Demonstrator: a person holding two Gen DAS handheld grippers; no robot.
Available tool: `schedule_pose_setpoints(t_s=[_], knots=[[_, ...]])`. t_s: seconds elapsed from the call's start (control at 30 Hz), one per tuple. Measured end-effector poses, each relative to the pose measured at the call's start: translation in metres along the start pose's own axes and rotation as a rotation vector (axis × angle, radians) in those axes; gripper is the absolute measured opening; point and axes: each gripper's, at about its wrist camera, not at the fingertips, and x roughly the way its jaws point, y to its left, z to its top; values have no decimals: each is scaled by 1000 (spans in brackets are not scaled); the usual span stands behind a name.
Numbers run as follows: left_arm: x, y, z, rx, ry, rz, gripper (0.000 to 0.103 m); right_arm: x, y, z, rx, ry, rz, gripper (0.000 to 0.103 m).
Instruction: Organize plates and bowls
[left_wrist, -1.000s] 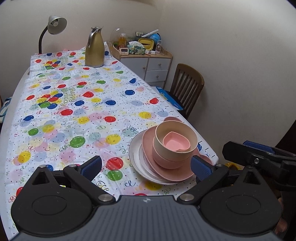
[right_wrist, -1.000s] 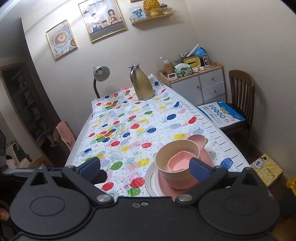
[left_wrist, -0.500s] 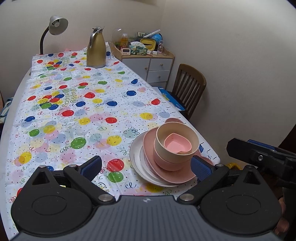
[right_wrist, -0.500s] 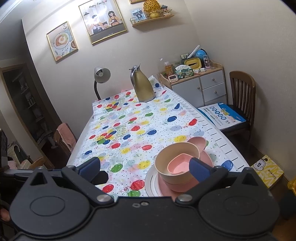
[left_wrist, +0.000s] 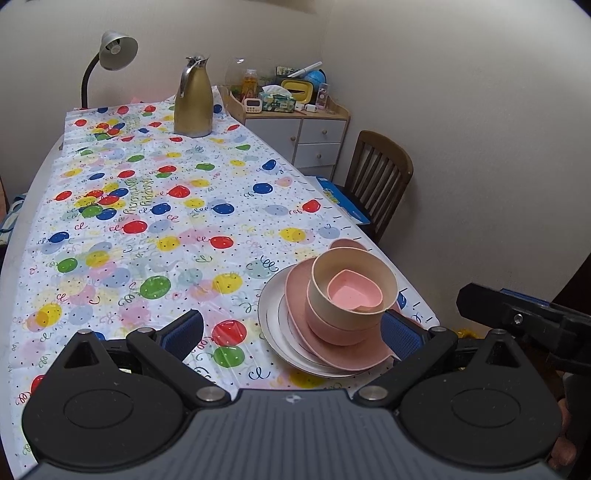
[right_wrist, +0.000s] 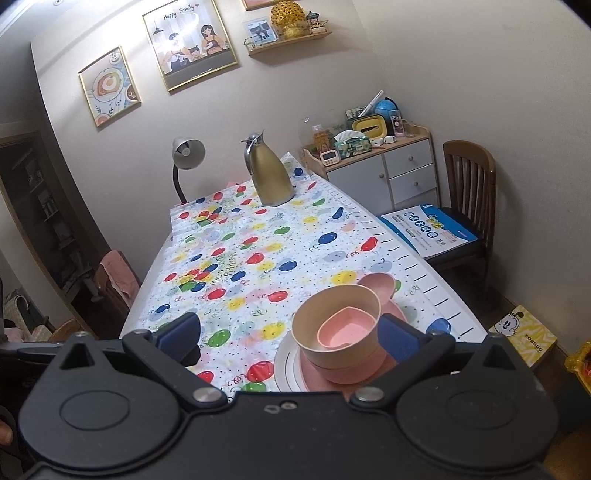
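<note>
You hold both tools above the near end of a long table covered with a white balloon-print tablecloth (left_wrist: 155, 221), and neither grips anything. Your left gripper (left_wrist: 291, 330) has its blue-padded fingers spread wide and empty, and your right gripper (right_wrist: 286, 338) is spread just as wide, also empty; in the left wrist view its black body shows at the right edge, off the table's side. The crockery sits stacked near the table's near right corner: a white round plate with a thin gold rim (left_wrist: 273, 325) lies at the bottom, a pink heart-shaped plate (left_wrist: 354, 360) rests on it, a pink round bowl (left_wrist: 332, 332) stands on that, a cream round bowl (left_wrist: 325, 291) nests inside the pink one, and a small pink heart-shaped dish (left_wrist: 351, 295) lies inside the cream bowl. Just behind the stack, a further pink piece (right_wrist: 376, 284) peeks out; you cannot tell its full shape. At the far end of the table stand a gold metal jug (left_wrist: 194, 99) and a grey gooseneck lamp (left_wrist: 114, 55). Beyond the right edge are a brown wooden chair (right_wrist: 469, 184) and a white drawer cabinet (right_wrist: 388, 173) crowded with small items.
</note>
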Motion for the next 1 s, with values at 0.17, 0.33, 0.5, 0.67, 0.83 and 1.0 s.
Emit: schedule_pose_setpoints(t_s=[0.17, 0.33, 0.5, 0.67, 0.83, 1.0], knots=[[1, 0, 1, -6, -4, -3, 103, 0, -3, -1, 10, 10, -9, 103], [1, -1, 2, -9, -18, 0, 103, 2, -6, -1, 25, 24, -23, 103], [2, -1, 3, -12, -20, 1, 103, 3, -7, -1, 31, 32, -24, 103], [5, 0, 4, -19, -14, -2, 103, 4, -8, -1, 31, 33, -23, 103], [6, 0, 4, -21, -10, -2, 103, 4, -9, 0, 31, 33, -23, 103], [8, -1, 3, -24, -7, -3, 103, 4, -9, 0, 31, 33, -23, 103]])
